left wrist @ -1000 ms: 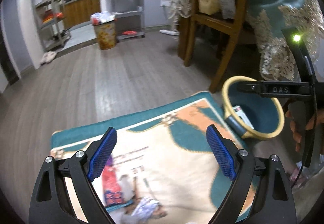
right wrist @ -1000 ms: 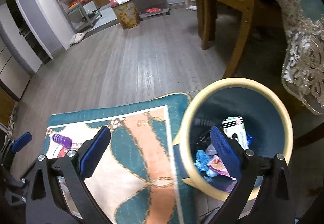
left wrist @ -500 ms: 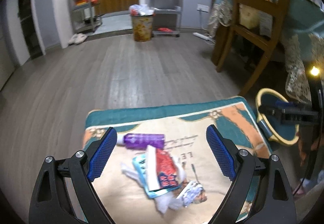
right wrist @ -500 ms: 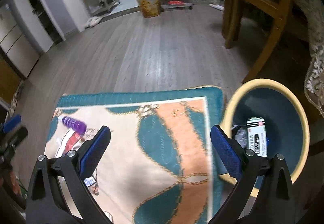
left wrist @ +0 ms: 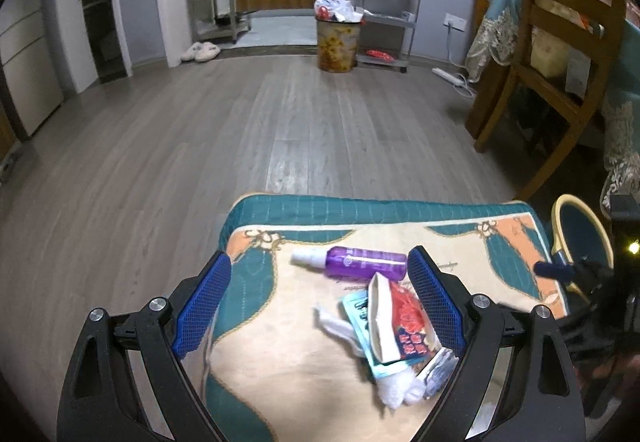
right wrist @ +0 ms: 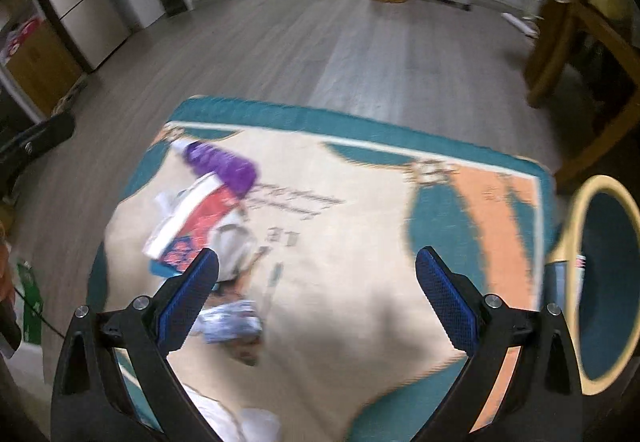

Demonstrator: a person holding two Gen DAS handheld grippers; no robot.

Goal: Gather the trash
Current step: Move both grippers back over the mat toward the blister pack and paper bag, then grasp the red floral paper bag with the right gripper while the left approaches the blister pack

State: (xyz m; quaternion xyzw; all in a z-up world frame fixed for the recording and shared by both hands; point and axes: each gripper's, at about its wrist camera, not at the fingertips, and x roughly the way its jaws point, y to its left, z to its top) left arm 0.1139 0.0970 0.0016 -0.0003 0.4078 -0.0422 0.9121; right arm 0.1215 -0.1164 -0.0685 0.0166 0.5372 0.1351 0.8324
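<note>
Both claws gape empty: left gripper (left wrist: 318,302), right gripper (right wrist: 316,296). Nearest, at five o'clock between the left's blue pads, lies a heap of red, teal and white wrappers (left wrist: 394,330) on the beige-and-teal rug (left wrist: 280,374). Beyond, at twelve, a purple plastic spray bottle (left wrist: 360,261) touches the heap. At three o'clock stands the cream-rimmed blue bin (right wrist: 600,282). Closing there may catch one loose wrapper, scatter others, or roll the bottle away.

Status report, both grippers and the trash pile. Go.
Left gripper open, empty, over the rug. Right gripper open, empty. Purple bottle and wrappers on rug; bin at right. Nothing blocking.
</note>
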